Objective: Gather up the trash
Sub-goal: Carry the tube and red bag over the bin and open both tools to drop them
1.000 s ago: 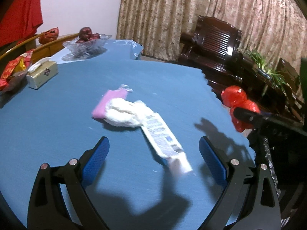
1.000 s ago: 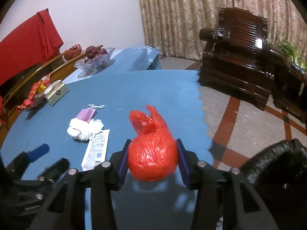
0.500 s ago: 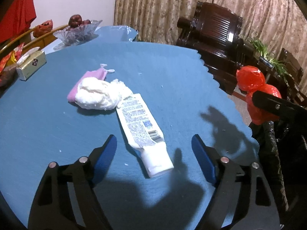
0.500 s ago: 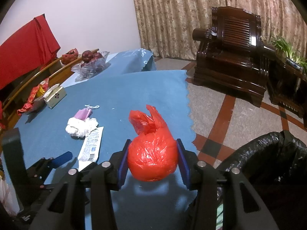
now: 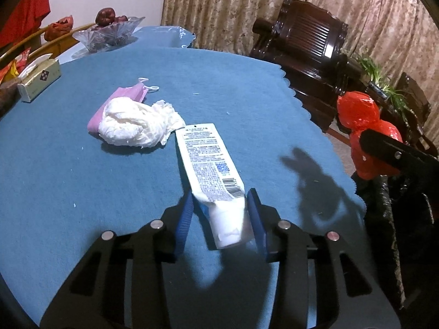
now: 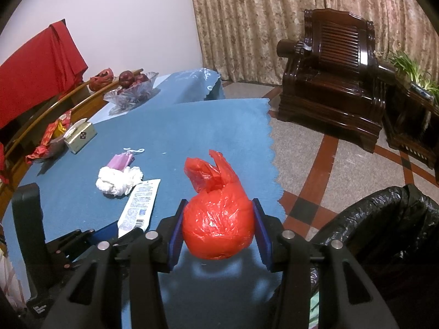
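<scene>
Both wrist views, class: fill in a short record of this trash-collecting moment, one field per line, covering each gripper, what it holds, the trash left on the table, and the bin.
left gripper: closed on the white tube, cap end between the blue pads
right gripper: closed on the red bag, knotted top up
loose trash: crumpled white tissue touching a pink face mask
surface: blue tablecloth
bin: black-lined trash bin on the floor, right of the table
bystanders: tissue box, glass fruit bowl

Our right gripper (image 6: 218, 231) clamping the red bag (image 6: 218, 224), our left gripper (image 6: 109, 231) pinching the tube (image 6: 140, 205), bin (image 6: 384, 219) alongside
</scene>
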`<act>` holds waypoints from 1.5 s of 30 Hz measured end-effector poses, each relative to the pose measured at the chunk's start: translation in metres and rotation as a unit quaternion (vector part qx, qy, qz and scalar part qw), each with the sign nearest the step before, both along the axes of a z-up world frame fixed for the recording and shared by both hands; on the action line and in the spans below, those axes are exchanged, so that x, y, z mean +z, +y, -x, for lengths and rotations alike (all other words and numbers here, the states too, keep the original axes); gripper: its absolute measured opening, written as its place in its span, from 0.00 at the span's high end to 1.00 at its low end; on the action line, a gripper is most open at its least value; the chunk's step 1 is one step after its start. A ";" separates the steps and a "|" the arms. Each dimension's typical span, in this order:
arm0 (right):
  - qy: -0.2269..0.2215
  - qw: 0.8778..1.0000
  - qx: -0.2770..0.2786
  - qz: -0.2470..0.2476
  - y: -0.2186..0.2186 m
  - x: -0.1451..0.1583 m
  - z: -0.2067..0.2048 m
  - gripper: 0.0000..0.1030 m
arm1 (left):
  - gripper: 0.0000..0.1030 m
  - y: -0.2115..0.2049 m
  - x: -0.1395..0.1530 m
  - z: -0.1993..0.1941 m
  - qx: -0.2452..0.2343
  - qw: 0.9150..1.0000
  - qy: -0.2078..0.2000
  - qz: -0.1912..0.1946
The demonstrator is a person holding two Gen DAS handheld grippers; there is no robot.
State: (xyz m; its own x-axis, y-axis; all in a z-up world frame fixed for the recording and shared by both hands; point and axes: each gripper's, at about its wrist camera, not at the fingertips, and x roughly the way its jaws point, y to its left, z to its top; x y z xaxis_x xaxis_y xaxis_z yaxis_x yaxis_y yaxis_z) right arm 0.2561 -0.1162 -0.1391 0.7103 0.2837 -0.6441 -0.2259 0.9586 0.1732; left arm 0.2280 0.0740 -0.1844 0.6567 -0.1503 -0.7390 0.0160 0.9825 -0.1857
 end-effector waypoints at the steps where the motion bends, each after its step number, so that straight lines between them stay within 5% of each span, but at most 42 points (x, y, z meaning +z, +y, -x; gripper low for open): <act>1: -0.001 1.000 0.000 0.000 0.000 0.001 0.001 0.56 | 0.64 0.000 0.002 0.002 -0.002 1.000 -0.001 0.002; 23: -0.035 0.998 -0.045 -0.013 -0.048 0.035 0.054 0.56 | 0.65 -0.033 0.067 0.041 -0.059 0.996 -0.065 0.018; 33: -0.023 0.993 -0.118 0.002 -0.121 0.033 0.100 0.56 | 0.65 -0.097 0.093 0.053 -0.137 0.986 -0.089 0.030; 45: -0.006 0.981 -0.196 0.008 -0.197 0.020 0.135 0.56 | 0.65 -0.183 0.086 0.054 -0.223 0.971 -0.077 0.040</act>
